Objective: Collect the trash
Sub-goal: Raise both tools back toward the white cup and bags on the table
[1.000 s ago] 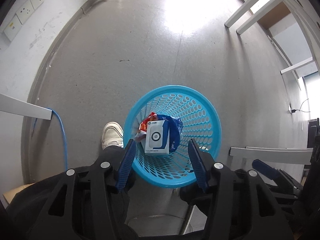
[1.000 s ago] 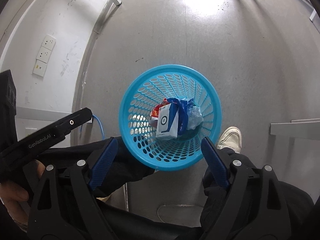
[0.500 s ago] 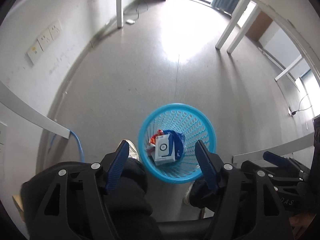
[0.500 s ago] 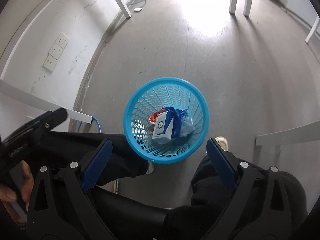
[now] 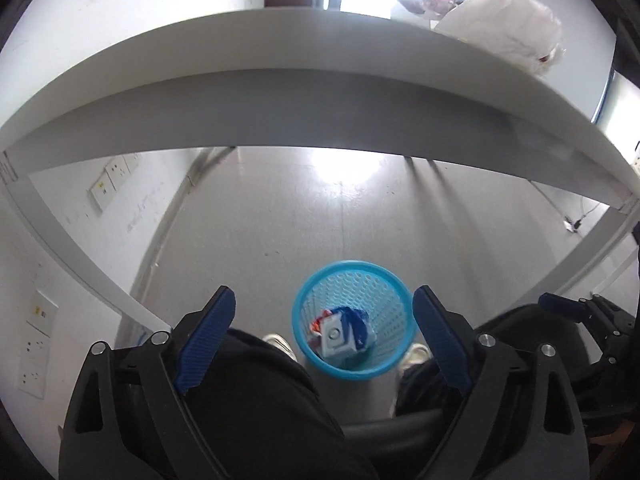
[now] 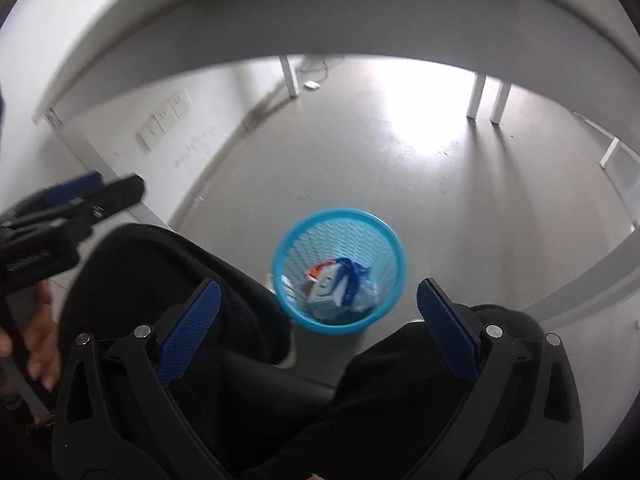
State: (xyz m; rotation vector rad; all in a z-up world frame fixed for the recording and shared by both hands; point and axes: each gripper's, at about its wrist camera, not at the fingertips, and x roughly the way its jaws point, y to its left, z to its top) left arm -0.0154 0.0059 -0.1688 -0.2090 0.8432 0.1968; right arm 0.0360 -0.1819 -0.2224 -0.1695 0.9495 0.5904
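Both grippers have pulled up and away from the basket, which now looks far smaller, and the white desk (image 5: 280,92) edge has swung into view above it. Left gripper (image 5: 324,334) and right gripper (image 6: 318,316) are both spreading their jaws wide, nothing between the blue pads. On the grey floor (image 5: 280,216) the blue basket (image 5: 384,280) stands upright between the person's shoes, under the desk, holding the trash: a white box (image 5: 334,338) leaning against blue wrapping, a scrap of red, and crumpled clear plastic. Only the left view catches a white plastic bag (image 5: 508,20) up on the desk. Only the right view shows the desk legs (image 6: 476,96) beyond the basket and the left hand (image 6: 40,340) gripping its handle.
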